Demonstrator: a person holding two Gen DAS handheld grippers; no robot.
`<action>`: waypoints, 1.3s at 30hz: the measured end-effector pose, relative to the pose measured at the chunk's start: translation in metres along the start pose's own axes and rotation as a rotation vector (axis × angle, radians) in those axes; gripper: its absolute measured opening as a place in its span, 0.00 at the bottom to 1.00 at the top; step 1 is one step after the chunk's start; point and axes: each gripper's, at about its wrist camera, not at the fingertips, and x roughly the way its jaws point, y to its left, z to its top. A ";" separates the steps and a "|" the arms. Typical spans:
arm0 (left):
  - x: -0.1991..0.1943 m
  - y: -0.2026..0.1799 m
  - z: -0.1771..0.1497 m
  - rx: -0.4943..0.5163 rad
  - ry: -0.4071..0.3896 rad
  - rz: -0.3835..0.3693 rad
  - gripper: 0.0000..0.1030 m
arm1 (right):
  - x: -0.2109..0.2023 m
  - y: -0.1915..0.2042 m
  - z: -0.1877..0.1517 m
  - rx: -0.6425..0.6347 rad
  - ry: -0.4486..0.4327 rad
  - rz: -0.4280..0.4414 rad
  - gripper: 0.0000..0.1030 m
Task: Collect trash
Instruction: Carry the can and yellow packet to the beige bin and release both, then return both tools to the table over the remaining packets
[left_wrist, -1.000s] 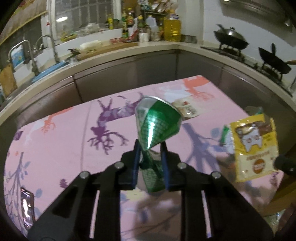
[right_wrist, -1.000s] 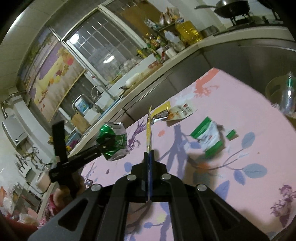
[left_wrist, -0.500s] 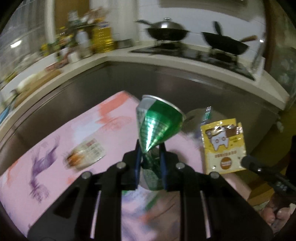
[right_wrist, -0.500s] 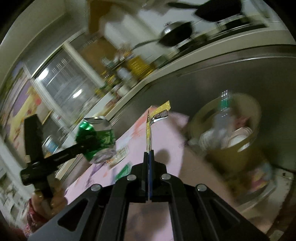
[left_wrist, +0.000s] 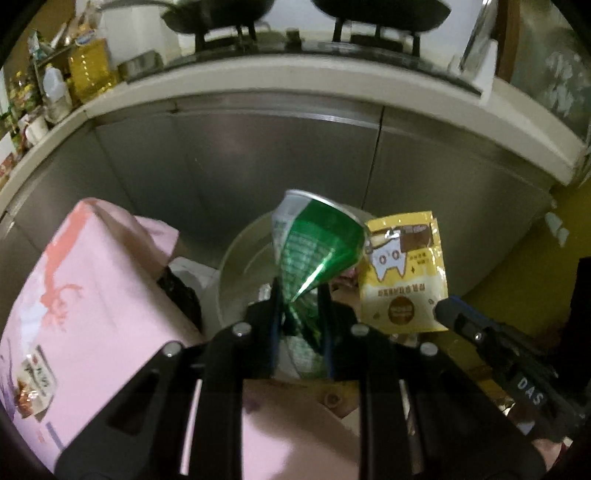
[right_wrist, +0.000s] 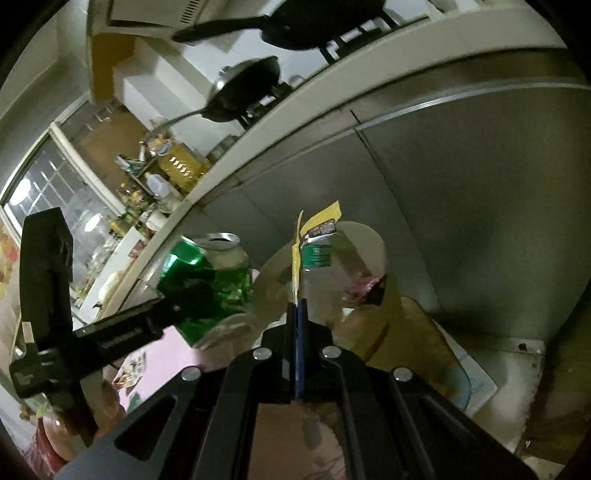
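My left gripper (left_wrist: 300, 295) is shut on a crushed green can (left_wrist: 314, 247), pinched flat at its lower end. That can (right_wrist: 210, 280) shows at left in the right wrist view, with the left gripper (right_wrist: 177, 306) on it. My right gripper (right_wrist: 297, 306) is shut on a yellow snack packet (right_wrist: 295, 258), seen edge-on. In the left wrist view the packet (left_wrist: 402, 273) hangs just right of the can, its printed face toward me. Both hang over a round bin (left_wrist: 240, 266) on the floor. Trash lies inside the bin (right_wrist: 369, 240), among it a green-labelled bottle (right_wrist: 317, 254).
A table with a pink cloth (left_wrist: 85, 295) stands at left, a snack wrapper (left_wrist: 35, 384) lying on it. Steel cabinet fronts (left_wrist: 277, 155) rise behind the bin under a counter with woks (right_wrist: 243, 88). A person's hand (right_wrist: 99, 398) holds the left gripper.
Both grippers have swung from over the pink table to the right and down, ending above the bin by the cabinets. Can and packet stay gripped throughout.
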 end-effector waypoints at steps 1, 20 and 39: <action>0.008 -0.001 0.000 0.002 0.020 0.007 0.27 | 0.004 -0.004 0.000 0.011 0.005 -0.008 0.00; -0.065 0.037 -0.044 -0.164 -0.022 0.030 0.63 | -0.003 -0.002 -0.009 0.040 -0.050 -0.055 0.57; -0.230 0.099 -0.170 -0.275 -0.195 0.246 0.63 | -0.084 0.102 -0.090 -0.039 0.026 0.101 0.58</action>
